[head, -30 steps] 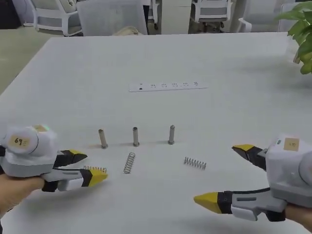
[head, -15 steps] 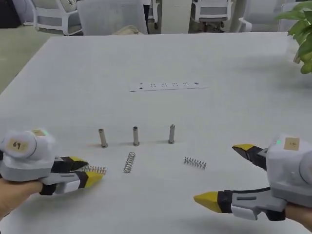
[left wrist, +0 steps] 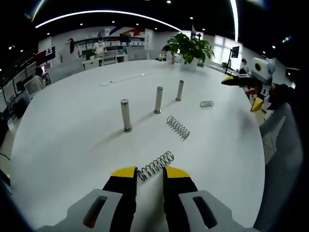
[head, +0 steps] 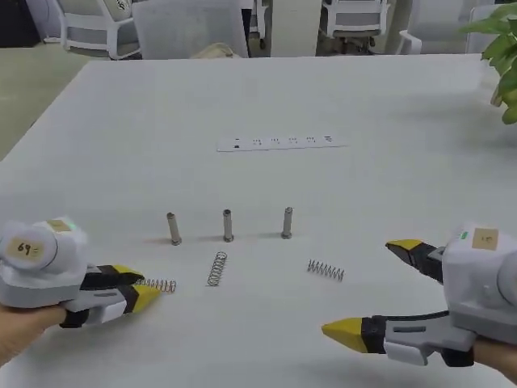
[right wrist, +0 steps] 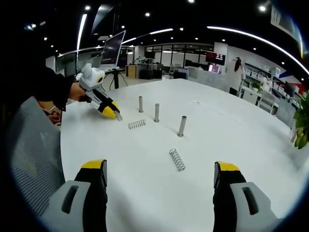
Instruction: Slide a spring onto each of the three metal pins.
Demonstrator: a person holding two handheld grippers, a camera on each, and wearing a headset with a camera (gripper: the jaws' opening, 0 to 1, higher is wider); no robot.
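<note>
Left tool (left wrist: pixel 149 171) nearly closed around a spring (left wrist: pixel 155 165) (grip unclear); right tool (right wrist: pixel 160 166) wide open, empty.

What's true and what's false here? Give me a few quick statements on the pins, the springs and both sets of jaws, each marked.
1. All three metal pins stand upright and bare. True.
2. One spring sits on the middle pin. False: all three springs lie flat on the table.
3. The left gripper has its jaws at the near end of the leftmost spring. True.
4. The right gripper has its jaws shut on a spring. False: its jaws are wide open, hold nothing and are apart from every spring.
</note>
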